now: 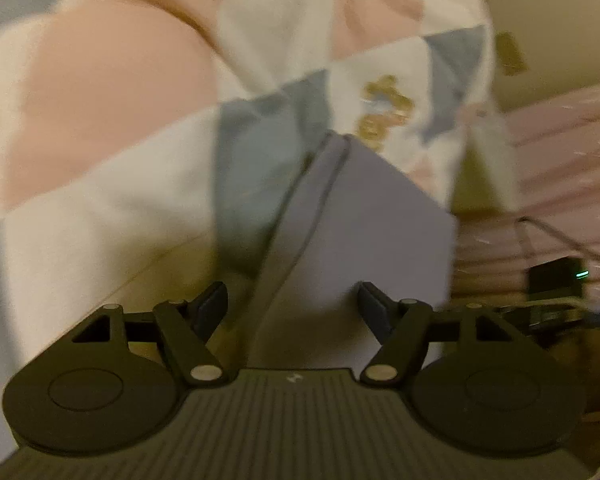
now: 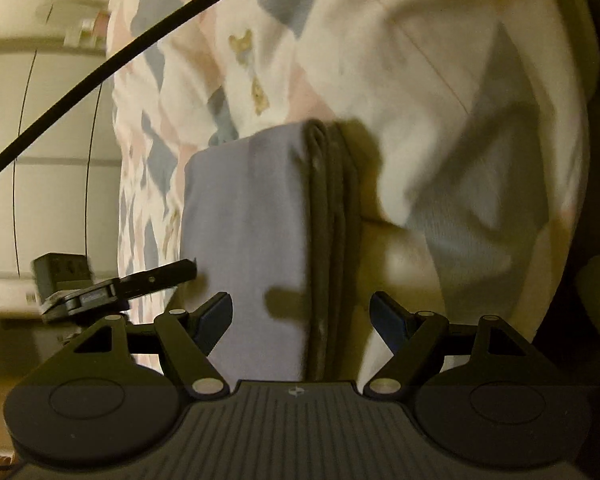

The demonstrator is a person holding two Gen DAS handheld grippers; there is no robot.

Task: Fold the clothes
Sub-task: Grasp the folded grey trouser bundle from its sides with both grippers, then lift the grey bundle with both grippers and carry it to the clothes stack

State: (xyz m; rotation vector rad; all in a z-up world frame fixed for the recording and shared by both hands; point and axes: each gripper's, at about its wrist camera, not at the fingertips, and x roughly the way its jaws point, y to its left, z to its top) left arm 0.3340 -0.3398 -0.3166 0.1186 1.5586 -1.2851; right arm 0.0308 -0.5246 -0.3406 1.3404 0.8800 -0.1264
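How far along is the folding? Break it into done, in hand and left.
Done: the grey-purple garment already sits folded in stacked layers. In hand: nothing; the left gripper and right gripper are both open around it. Left: the patterned cloth behind still lies rumpled, apparently unfolded.

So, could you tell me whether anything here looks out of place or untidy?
The lavender folded cloth looks tidy, its layered edges stacked evenly. Behind it the patterned blanket lies rumpled, and a black cable cuts across the right wrist view. Both views are blurred.
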